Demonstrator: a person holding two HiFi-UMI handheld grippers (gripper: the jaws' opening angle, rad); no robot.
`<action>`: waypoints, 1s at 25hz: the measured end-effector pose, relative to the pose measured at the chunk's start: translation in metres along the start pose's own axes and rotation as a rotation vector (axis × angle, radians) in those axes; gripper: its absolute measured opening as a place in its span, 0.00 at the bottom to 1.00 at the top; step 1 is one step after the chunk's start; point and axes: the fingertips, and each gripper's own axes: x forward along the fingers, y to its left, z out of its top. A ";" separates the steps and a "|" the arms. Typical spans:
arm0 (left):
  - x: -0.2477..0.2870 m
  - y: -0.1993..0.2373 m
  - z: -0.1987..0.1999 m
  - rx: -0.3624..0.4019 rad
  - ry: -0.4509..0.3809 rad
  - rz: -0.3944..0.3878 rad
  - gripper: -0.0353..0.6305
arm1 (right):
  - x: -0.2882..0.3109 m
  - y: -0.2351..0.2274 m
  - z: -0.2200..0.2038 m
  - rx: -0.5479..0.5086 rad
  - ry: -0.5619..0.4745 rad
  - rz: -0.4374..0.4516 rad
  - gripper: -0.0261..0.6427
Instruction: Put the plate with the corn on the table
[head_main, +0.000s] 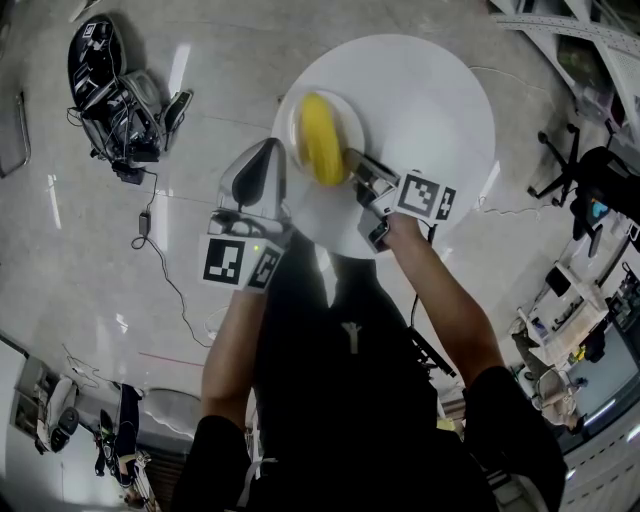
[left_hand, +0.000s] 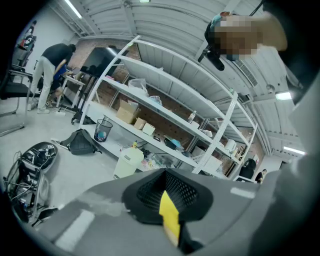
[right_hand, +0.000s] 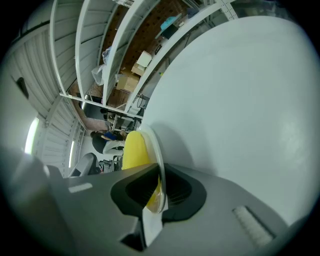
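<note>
Though unclear overhead, right claw (right_hand: 157, 196) grips plate (right_hand: 154, 150) rim.

- Head view: from overhead, facing steeply down, farthest off; left gripper (head_main: 264, 158), right gripper (head_main: 354, 164) and round table (head_main: 440, 90) all in frame.
- Left gripper view: riding on the left gripper (left_hand: 168, 202), facing roughly level along the fingers toward shelving (left_hand: 165, 107) well beyond the fingertips.
- Right gripper view: riding on the right gripper (right_hand: 155, 195), very near, plate (right_hand: 156, 150) rim between the fingers, corn (right_hand: 132, 150) just past the fingertips.
- Shared: plate, corn and table by head and right gripper views; shelving by both gripper views.
</note>
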 end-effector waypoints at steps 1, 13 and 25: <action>0.000 0.001 0.000 0.001 0.001 0.000 0.06 | 0.000 0.000 0.001 -0.007 -0.002 -0.003 0.09; 0.000 0.002 0.000 0.003 0.006 -0.006 0.06 | -0.002 -0.002 0.002 -0.087 -0.017 -0.059 0.14; -0.005 0.004 -0.001 0.005 0.009 -0.018 0.06 | -0.003 -0.004 -0.002 -0.201 -0.032 -0.151 0.14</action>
